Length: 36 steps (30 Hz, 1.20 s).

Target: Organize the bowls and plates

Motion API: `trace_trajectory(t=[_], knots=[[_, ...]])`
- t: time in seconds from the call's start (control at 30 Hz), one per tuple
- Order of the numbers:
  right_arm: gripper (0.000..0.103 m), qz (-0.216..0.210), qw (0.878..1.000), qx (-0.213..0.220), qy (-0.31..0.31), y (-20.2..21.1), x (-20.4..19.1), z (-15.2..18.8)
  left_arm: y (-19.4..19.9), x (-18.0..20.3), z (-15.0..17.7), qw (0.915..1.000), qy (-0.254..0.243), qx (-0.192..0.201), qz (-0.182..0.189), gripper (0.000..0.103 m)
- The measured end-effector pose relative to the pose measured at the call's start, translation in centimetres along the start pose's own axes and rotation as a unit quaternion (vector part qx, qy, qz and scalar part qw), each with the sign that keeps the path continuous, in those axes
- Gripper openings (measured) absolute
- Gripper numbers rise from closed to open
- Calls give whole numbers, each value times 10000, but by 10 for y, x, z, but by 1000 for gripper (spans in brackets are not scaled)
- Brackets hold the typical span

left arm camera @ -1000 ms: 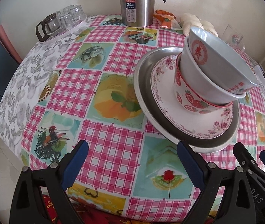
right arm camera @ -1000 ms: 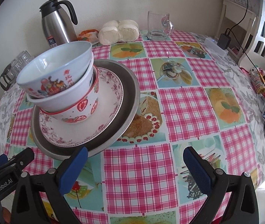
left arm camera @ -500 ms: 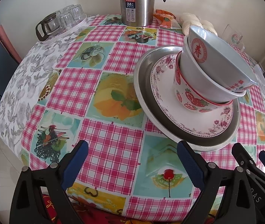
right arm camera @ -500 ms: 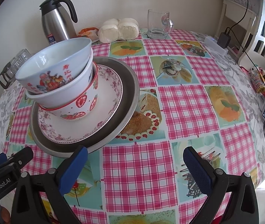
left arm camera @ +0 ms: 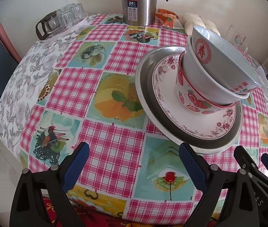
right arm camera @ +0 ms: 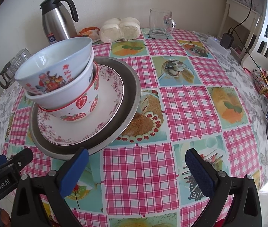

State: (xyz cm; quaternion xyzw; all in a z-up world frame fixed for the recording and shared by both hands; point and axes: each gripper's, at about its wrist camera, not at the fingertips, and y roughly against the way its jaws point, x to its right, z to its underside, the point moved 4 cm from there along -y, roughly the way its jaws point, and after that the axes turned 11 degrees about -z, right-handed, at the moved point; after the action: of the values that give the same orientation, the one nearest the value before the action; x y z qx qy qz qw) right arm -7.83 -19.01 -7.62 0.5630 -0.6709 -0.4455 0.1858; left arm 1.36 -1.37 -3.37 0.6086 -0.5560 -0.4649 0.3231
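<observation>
L gripper [left arm camera: 133, 162] & R gripper [right arm camera: 136, 167]: jaws wide apart, holding nothing. Bowl stack [right arm camera: 58, 83] on floral plate [right arm camera: 105, 102], on metal plate [right arm camera: 132, 94], ahead of jaws, w/o contact.

The right gripper [right arm camera: 134, 167] has eased slightly toward the stack — the metal plate [right arm camera: 132, 87] now sits lower and closer to its jaws. The left gripper [left arm camera: 133, 160] has barely shifted.

Brushed metal tray [right arm camera: 132, 87], glossy ceramic bowls [right arm camera: 58, 70], shiny plastic tablecloth [right arm camera: 190, 104]
</observation>
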Motion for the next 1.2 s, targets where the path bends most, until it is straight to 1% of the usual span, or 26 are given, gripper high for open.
trace_trajectory(t=[0.83, 1.2], knots=[[103, 7, 10000, -36, 19, -2, 0, 1, -1, -2, -1, 10000, 71, -25, 17, 96], [103, 10, 10000, -61, 17, -2, 0, 1, 2, -3, -2, 9999, 146, 60, -19, 96]])
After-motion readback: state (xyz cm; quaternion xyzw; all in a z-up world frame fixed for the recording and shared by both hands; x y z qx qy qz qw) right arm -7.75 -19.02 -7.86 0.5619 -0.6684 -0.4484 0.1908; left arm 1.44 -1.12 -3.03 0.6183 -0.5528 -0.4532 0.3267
